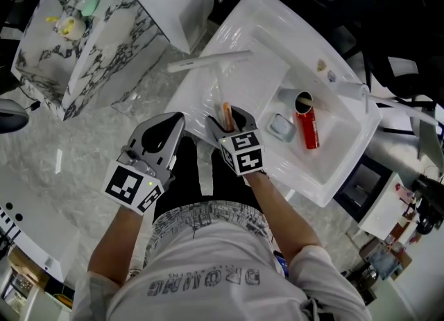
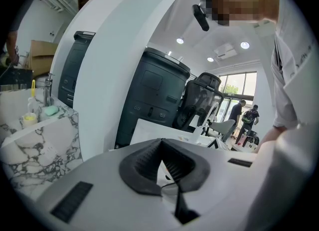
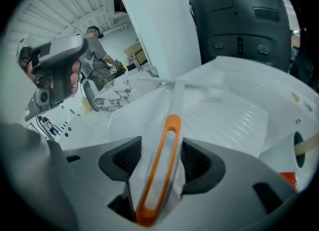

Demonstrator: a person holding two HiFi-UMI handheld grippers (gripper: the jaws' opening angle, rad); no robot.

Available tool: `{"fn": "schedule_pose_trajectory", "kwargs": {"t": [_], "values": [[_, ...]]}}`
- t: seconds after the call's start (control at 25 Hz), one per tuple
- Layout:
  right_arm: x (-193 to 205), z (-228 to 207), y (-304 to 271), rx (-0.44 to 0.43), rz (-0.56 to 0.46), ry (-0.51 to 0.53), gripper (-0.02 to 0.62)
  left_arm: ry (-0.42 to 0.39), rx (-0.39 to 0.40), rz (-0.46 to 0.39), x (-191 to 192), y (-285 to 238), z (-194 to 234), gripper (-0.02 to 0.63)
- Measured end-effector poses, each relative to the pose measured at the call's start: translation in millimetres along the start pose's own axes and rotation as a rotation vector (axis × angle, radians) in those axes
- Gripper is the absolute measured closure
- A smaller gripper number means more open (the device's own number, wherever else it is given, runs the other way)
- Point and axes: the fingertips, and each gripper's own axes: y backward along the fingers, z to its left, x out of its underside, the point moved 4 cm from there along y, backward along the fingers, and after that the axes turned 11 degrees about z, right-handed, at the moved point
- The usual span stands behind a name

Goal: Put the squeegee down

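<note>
Right gripper [image 3: 160, 151], jaws apart around squeegee [image 3: 162, 175] handle, at sink's [image 1: 326, 191] near edge.

Floor [image 1: 104, 129]: pale grey, marble-look. Far left stands a white cabinet [image 1: 83, 49] with black veining, small items on top. A wide white column [image 2: 104, 75] rises beside dark grey machines [image 2: 154, 95]. The ceiling is white, with round recessed lights [image 2: 180, 41] lit. Tall windows [image 2: 239, 88] at far right admit daylight; a white chair [image 2: 222, 125] stands near them.

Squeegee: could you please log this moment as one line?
squeegee: resting on sink | right gripper: open around handle | left gripper: shut, empty
</note>
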Motion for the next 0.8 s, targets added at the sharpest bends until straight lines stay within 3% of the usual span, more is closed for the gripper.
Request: {"fn": "schedule_pose_trajectory", "kwargs": {"t": [0.48, 0.8], "values": [[2, -4, 5, 0.030, -0.006, -0.001, 0.287, -0.008, 0.001, -0.009, -3, 2, -4, 0.586], [-11, -5, 24, 0.031, -0.075, 0.007, 0.287, -0.023, 0.000, -0.025, -10, 3, -7, 0.588]]}}
